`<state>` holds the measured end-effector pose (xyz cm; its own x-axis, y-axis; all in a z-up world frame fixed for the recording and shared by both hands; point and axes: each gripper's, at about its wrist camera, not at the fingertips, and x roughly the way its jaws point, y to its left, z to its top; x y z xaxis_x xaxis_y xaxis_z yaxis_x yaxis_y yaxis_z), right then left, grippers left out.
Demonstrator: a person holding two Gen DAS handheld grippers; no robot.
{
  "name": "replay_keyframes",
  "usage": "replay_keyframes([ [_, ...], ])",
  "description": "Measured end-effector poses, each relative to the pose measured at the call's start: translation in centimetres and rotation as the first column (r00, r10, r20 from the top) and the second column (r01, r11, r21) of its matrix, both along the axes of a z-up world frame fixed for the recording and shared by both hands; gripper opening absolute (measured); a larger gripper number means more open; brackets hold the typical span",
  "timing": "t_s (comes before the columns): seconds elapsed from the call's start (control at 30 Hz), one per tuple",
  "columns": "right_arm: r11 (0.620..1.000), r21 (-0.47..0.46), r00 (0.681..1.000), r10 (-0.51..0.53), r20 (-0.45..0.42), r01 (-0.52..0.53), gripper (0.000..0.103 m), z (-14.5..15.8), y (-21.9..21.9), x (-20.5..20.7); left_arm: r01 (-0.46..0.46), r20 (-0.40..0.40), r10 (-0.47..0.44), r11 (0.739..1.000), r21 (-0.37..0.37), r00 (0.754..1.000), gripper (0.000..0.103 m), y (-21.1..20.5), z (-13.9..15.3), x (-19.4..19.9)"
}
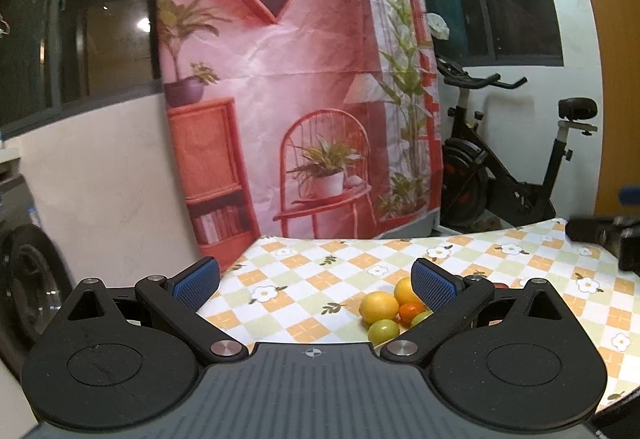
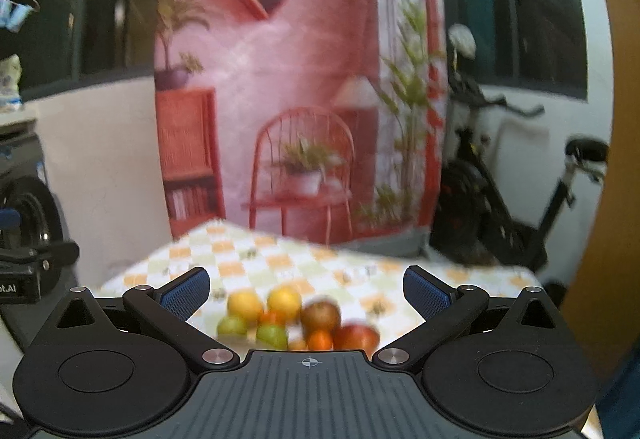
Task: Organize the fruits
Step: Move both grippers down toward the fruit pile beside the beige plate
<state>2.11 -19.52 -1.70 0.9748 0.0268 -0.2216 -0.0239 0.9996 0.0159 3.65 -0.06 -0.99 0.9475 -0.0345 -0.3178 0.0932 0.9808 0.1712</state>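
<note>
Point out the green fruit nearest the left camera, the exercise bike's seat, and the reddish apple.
Green fruit (image 1: 383,331): left wrist view, middle of its skin.
Exercise bike seat (image 1: 577,108): left wrist view, top of the saddle.
Reddish apple (image 2: 357,337): right wrist view, blurred front face.

Counter (image 1: 320,271) covered with checked tablecloth (image 1: 520,259), orange and pale-green squares, white flower print. Behind it, hung upright: printed backdrop (image 1: 288,79) in red and pink, showing shelf, cabinet, chair, potted plants. Right of backdrop, on the floor: black exercise bike (image 1: 500,167), saddle up at the far right; blurred in right wrist view (image 2: 500,191). White wall (image 1: 100,167) left of backdrop, dark windows (image 1: 80,19) above. Washing machine drum (image 1: 28,279) at far left edge, partly cut off. Orange-brown panel (image 1: 616,79) at far right.
</note>
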Motion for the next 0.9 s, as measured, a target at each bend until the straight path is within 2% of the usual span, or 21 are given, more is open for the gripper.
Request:
replay_keyframes([
  [0.1,1.000,0.009,0.996,-0.008,0.087,0.007,0.103,-0.5,-1.3,1.7,0.005,-0.016,-0.005,1.000,-0.010,1.000,0.100,-0.1,-0.9,1.9],
  [0.2,1.000,0.020,0.990,-0.009,0.140,0.006,0.103,-1.8,-2.4,3.5,0.003,-0.045,-0.005,0.999,-0.035,0.999,0.090,0.2,-1.9,3.8],
  [0.3,0.999,0.032,0.992,-0.005,0.127,0.001,0.103,-3.4,-3.5,5.6,0.015,-0.036,-0.020,0.993,-0.121,0.999,0.089,1.0,-3.3,5.1],
  [0.37,1.000,0.027,0.994,-0.008,0.114,0.005,0.103,-4.6,-4.1,7.0,0.045,0.000,-0.046,0.976,-0.212,0.999,0.089,1.8,-4.4,5.7],
  [0.43,1.000,0.018,0.996,-0.009,0.087,0.007,0.103,-6.4,-4.5,8.3,0.043,-0.017,-0.049,0.968,-0.249,0.999,0.089,1.9,-5.2,6.5],
  [0.5,1.000,0.002,0.999,-0.019,0.051,0.019,0.103,-8.0,-4.8,9.4,0.029,-0.054,-0.043,0.970,-0.240,0.998,0.086,1.6,-6.2,7.5],
  [0.67,0.998,-0.070,1.000,-0.010,-0.011,0.010,0.103,-11.9,-5.3,10.9,-0.039,-0.080,0.024,0.980,-0.197,0.996,0.086,1.2,-8.0,8.9],
  [0.73,0.997,-0.078,0.999,0.010,-0.033,-0.012,0.103,-13.3,-5.4,11.5,-0.051,-0.116,0.029,0.980,-0.191,0.993,0.086,1.3,-8.1,9.6],
  [0.8,0.995,-0.098,0.999,0.012,-0.049,-0.017,0.103,-14.4,-5.4,11.9,-0.059,-0.175,0.031,0.986,-0.155,0.984,0.087,0.9,-8.5,10.5],
  [0.9,0.993,-0.115,0.997,0.033,-0.075,-0.041,0.102,-16.0,-5.5,12.3,-0.074,-0.175,0.055,0.992,-0.102,0.983,0.090,0.5,-8.9,11.2],
])
